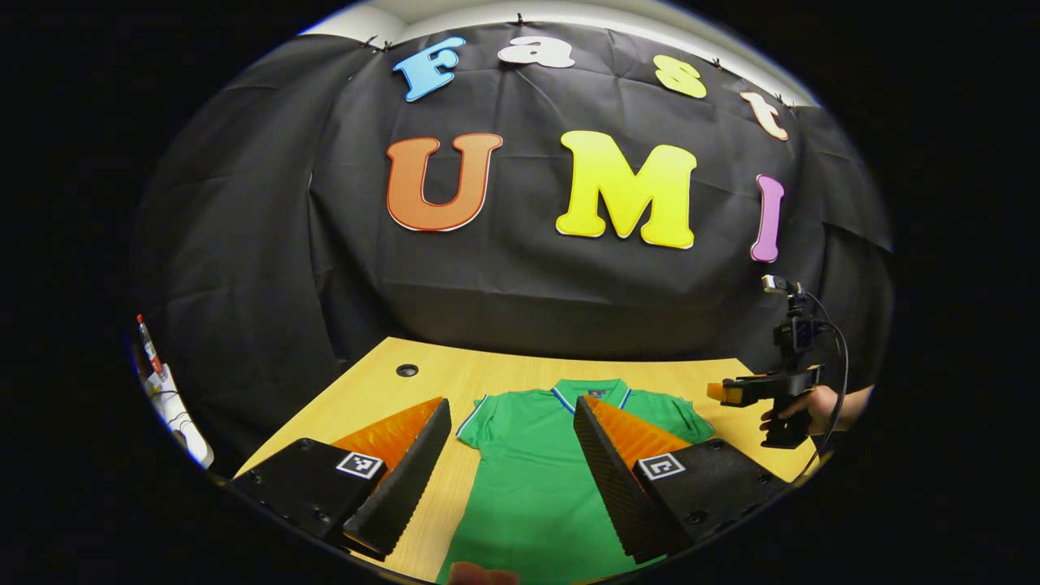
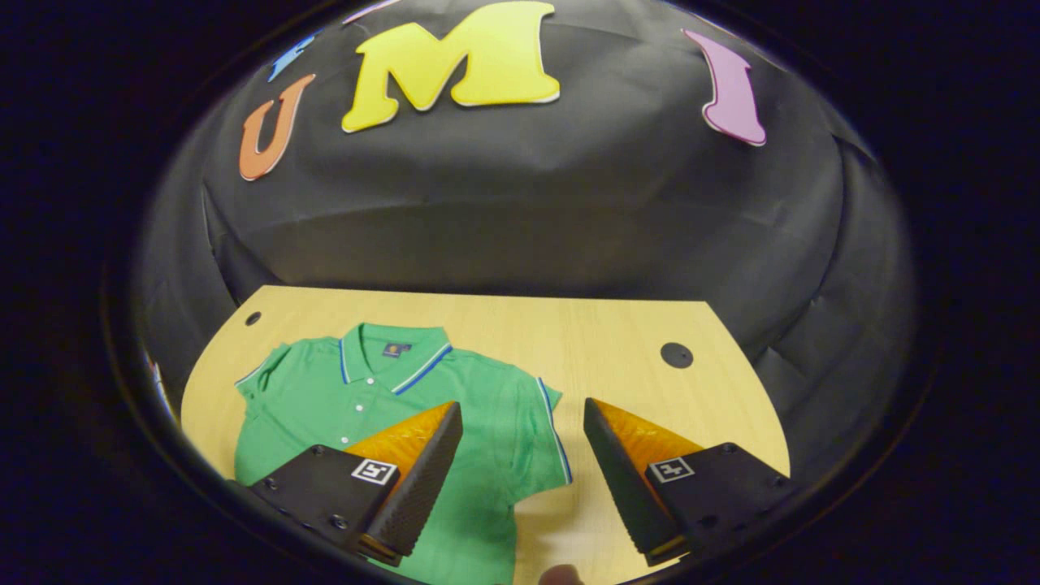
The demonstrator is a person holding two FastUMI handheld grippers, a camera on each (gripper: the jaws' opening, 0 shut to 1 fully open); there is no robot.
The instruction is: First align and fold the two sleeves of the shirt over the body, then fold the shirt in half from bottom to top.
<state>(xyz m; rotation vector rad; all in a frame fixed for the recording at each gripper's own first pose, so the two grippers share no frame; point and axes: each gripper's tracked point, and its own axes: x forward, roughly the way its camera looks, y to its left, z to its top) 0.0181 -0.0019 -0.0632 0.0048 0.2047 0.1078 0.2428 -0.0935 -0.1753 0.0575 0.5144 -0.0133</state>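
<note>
Wide wooden table [image 2: 617, 325], pale grain, smooth top, with a curved far edge in the right gripper view and 2 round dark holes, 1 near each far corner. Spread flat on it lies 1 green polo shirt [image 2: 479, 406], soft knit with a blue-and-white striped collar, the same stripe on both short sleeves and a row of small white buttons down the placket. The collar points toward the black cloth wall; neither sleeve is folded. The left gripper [image 1: 512, 414] hangs above the shirt's chest, its 2 wedge-shaped ribbed fingers spread wide, nothing between them. The right gripper [image 2: 524, 414] hovers over the sleeve at that view's right, also gaping, nothing held. In the left gripper view it sits off beside the table's edge, a hand [image 1: 816, 406] wrapped round its handle.
</note>
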